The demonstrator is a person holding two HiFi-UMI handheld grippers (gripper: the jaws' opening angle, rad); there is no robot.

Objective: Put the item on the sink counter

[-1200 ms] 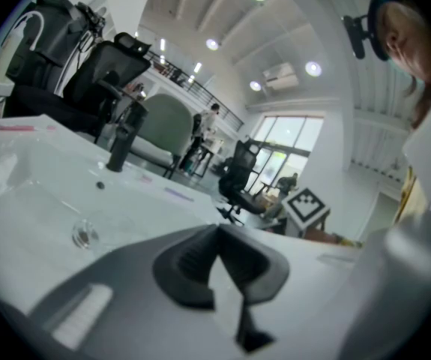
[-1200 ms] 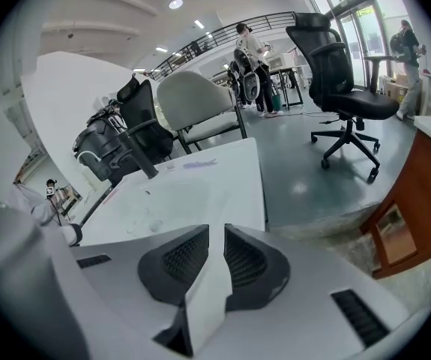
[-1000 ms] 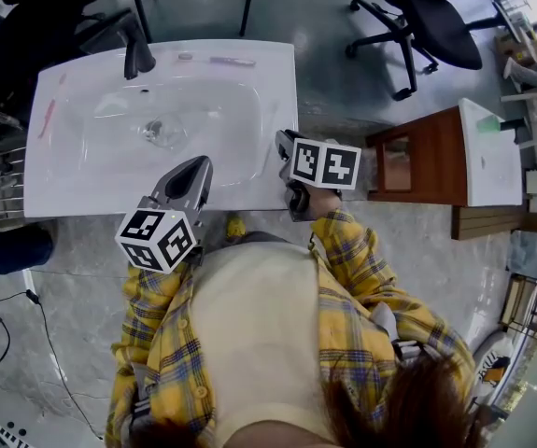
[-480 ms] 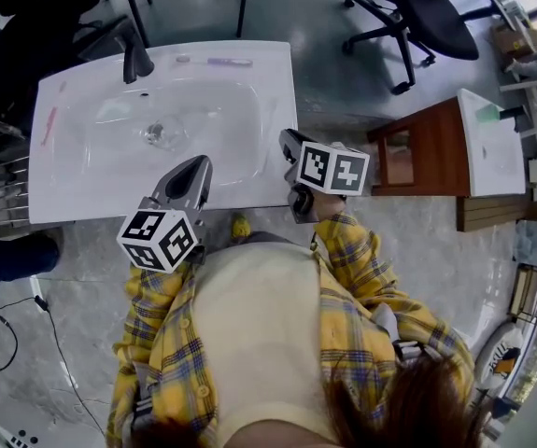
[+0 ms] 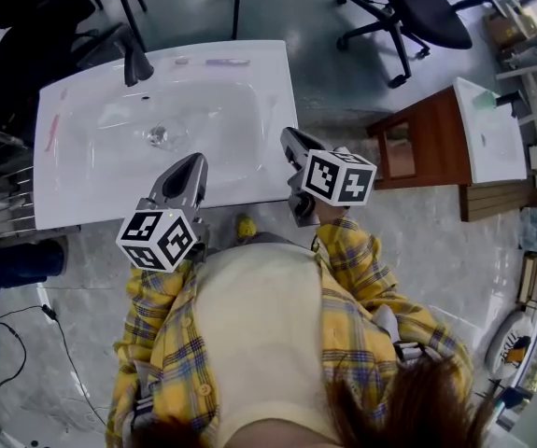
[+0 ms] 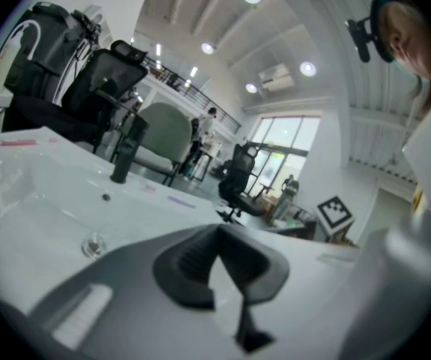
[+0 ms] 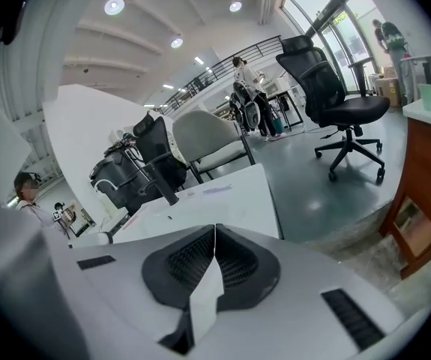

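Tongs, two. We hold the left tongs [image 5: 193,164] over the front rim of the tabletop [image 5: 273,110]. The right tongs [image 5: 289,138] are at its front right corner. Each carries one marker cube. In each gripper view the jaws meet at their tips with nothing between them.

Tabletop, one: a white sink counter with one basin [image 5: 221,119], one drain [image 5: 159,136] and one black faucet [image 5: 137,62] at the back left.

Slender sticks on the tabletop, two. One purple stick [image 5: 229,62] lies flat along the back rim, right of the faucet. One pink stick [image 5: 49,129] lies on the left rim. We cannot tell which of the two the task means.

Surroundings:
- One black office chair [image 5: 427,12] stands on the floor beyond the tabletop's right side.
- One wooden cabinet [image 5: 417,152] with a white top stands to the right, with one green cup [image 5: 487,101] on it.
- One metal rack [image 5: 2,189] is at the left edge.
- Our yellow plaid shirt [image 5: 361,278] fills the foreground.

Position: the purple stick is well apart from both tongs, with the basin between it and the left tongs. The pink stick is well to the left of the left tongs, across the basin.
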